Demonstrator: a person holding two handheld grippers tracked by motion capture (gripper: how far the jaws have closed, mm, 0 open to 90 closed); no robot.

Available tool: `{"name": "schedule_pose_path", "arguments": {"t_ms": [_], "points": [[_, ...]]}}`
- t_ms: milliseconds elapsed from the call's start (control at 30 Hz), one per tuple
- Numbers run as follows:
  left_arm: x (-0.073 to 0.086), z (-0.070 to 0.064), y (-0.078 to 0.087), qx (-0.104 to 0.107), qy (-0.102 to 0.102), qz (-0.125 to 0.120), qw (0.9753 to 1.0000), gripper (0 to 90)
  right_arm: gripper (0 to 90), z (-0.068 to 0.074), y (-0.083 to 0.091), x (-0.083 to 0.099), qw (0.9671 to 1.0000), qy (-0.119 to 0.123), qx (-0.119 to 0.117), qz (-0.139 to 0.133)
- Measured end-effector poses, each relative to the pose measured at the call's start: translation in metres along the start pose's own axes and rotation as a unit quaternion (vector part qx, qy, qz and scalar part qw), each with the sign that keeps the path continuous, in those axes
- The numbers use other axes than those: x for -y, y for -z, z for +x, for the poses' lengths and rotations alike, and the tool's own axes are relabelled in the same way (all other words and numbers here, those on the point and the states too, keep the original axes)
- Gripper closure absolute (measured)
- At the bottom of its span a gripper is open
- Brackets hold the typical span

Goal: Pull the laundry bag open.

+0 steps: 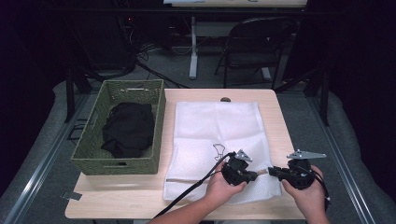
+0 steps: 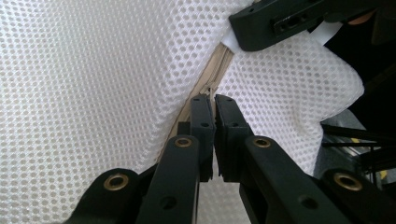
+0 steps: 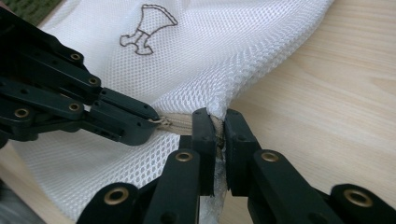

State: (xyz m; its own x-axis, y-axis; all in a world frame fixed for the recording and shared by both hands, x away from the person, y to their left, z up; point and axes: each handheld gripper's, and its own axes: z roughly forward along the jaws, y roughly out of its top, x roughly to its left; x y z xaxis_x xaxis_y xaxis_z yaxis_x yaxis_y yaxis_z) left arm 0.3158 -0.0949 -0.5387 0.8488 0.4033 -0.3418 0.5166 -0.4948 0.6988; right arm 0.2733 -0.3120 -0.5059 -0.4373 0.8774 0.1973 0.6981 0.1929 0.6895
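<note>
- So what's on the table point(image 1: 275, 112): a white mesh laundry bag point(image 1: 217, 126) laid flat over the middle and right of it, its near edge close to the table's front edge, and a green woven basket point(image 1: 159, 116) along the left edge with a black garment point(image 1: 128, 128) bunched up inside.
- Both grippers are working the bag's near right corner, right where the zipper point(image 3: 180, 122) runs along that near edge.
- Left gripper point(image 2: 214, 100): jaws pinched nearly together on what looks like the zipper pull — the right gripper view shows its tips sitting right on the little metal tab, so I'd say it has the pull.
- Right gripper point(image 3: 215, 122): jaws narrow too, clamped on the mesh and zipper tape at the corner of the bag, basically anchoring the end so the fabric can't just slide along.
- Progress-wise, this reads as the very start of unzipping. The pull is close to the corner end, the two grippers are almost touching, and the zipper looks closed along what I can see of it.
- Still to do, by my guess: drag the pull along the near edge towards the basket side, open the bag up — then presumably the black garment goes in. It's in the basket for now, untouched.
</note>
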Motion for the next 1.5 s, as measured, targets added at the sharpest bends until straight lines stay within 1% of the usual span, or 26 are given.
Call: {"name": "schedule_pose_path", "arguments": {"t_ms": [133,233,267,300,333,367,433,533,567,633,700,733,800,833,1000,1067,1133,1200,1233,1267,1300,1333,1367,1400,1467,1500], "points": [[0.001,0.001,0.0,0.0,-0.002,0.003,1.0,87.2,84.6,-0.002,0.0,0.0,1.0,-0.004,-0.004,0.001],[0.001,0.002,0.0,0.001,-0.003,0.004,1.0,87.2,84.6,-0.001,-0.001,0.0,1.0,-0.001,-0.003,0.004],[0.002,0.002,0.0,0.002,-0.001,0.004,1.0,87.2,84.6,-0.001,-0.001,0.0,1.0,-0.001,-0.003,0.005],[0.002,0.002,0.0,-0.001,-0.003,0.008,1.0,87.2,84.6,-0.001,-0.002,0.0,1.0,-0.001,-0.004,0.006],[0.003,0.003,0.001,-0.007,-0.004,0.01,0.9999,87.2,84.6,-0.002,-0.003,0.001,1.0,0.001,0.002,0.005],[0.004,0.004,0.0,0.001,-0.001,0.007,1.0,87.2,84.5,-0.002,-0.003,0.001,0.9999,0.002,0.007,0.009],[0.005,0.005,0.001,0.0,0.001,0.006,1.0,87.2,84.6,-0.003,-0.004,0.001,1.0,-0.003,-0.002,0.009],[0.005,0.005,0.002,0.003,-0.001,0.005,1.0,87.2,84.5,-0.002,-0.005,0.001,1.0,-0.001,-0.001,0.007],[0.006,0.006,0.003,0.0,-0.002,0.007,1.0,87.2,84.6,-0.002,-0.005,0.001,1.0,0.0,-0.002,0.007],[0.009,0.008,0.004,-0.005,-0.003,0.009,0.9999,87.2,84.6,-0.003,-0.004,0.001,0.9999,0.002,0.009,0.009],[0.01,0.01,0.006,-0.004,0.004,0.01,0.9999,87.2,84.6,-0.005,-0.003,0.002,0.9999,-0.003,0.012,0.006],[0.011,0.01,0.007,-0.007,0.003,0.009,0.9999,87.2,84.6,-0.006,-0.003,0.002,0.9999,-0.006,0.012,0.007],[0.011,0.01,0.008,-0.009,0.003,0.01,0.9999,87.2,84.5,-0.007,-0.003,0.002,0.9999,-0.007,0.012,0.008],[0.012,0.01,0.008,-0.008,0.001,0.011,0.9999,87.2,84.6,-0.006,-0.004,0.002,0.9999,-0.006,0.011,0.008],[0.013,0.011,0.011,-0.005,0.002,0.005,1.0,87.2,84.5,-0.006,-0.004,0.001,0.9999,-0.006,0.006,0.008],[0.013,0.011,0.012,-0.007,0.003,0.005,1.0,87.2,84.5,-0.006,-0.004,0.001,1.0,-0.005,0.006,0.006],[0.014,0.011,0.012,-0.003,0.005,0.003,1.0,87.2,84.5,-0.005,-0.005,0.001,1.0,-0.004,0.005,0.007],[0.015,0.011,0.013,-0.005,0.004,0.004,1.0,87.2,84.5,-0.005,-0.005,0.001,0.9999,-0.005,0.007,0.009],[0.015,0.011,0.013,-0.005,0.006,0.001,1.0,87.2,84.5,-0.005,-0.005,0.001,0.9999,-0.006,0.006,0.009],[0.016,0.011,0.014,-0.001,0.006,-0.001,1.0,87.2,84.5,-0.005,-0.005,0.001,0.9999,-0.007,0.005,0.008],[0.016,0.011,0.014,-0.008,0.006,0.002,0.9999,87.2,84.5,-0.005,-0.005,0.001,0.9999,-0.008,0.004,0.008],[0.016,0.012,0.015,-0.015,0.003,0.006,0.9999,87.2,84.6,-0.005,-0.005,0.001,0.9999,-0.006,0.011,0.009],[0.017,0.014,0.016,-0.014,0.006,0.005,0.9999,87.2,84.5,-0.005,-0.005,0.001,0.9995,-0.003,0.03,0.012],[0.019,0.015,0.017,-0.015,0.015,0.001,0.9998,87.2,84.6,-0.007,-0.003,0.002,0.9993,-0.005,0.037,0.01],[0.02,0.018,0.019,-0.012,0.021,-0.002,0.9997,87.2,84.6,-0.011,0.0,0.002,0.9994,-0.018,0.031,0.006],[0.021,0.018,0.021,-0.012,0.019,0.0,0.9998,87.2,84.5,-0.012,0.0,0.003,0.9995,-0.022,0.022,0.003]]}}
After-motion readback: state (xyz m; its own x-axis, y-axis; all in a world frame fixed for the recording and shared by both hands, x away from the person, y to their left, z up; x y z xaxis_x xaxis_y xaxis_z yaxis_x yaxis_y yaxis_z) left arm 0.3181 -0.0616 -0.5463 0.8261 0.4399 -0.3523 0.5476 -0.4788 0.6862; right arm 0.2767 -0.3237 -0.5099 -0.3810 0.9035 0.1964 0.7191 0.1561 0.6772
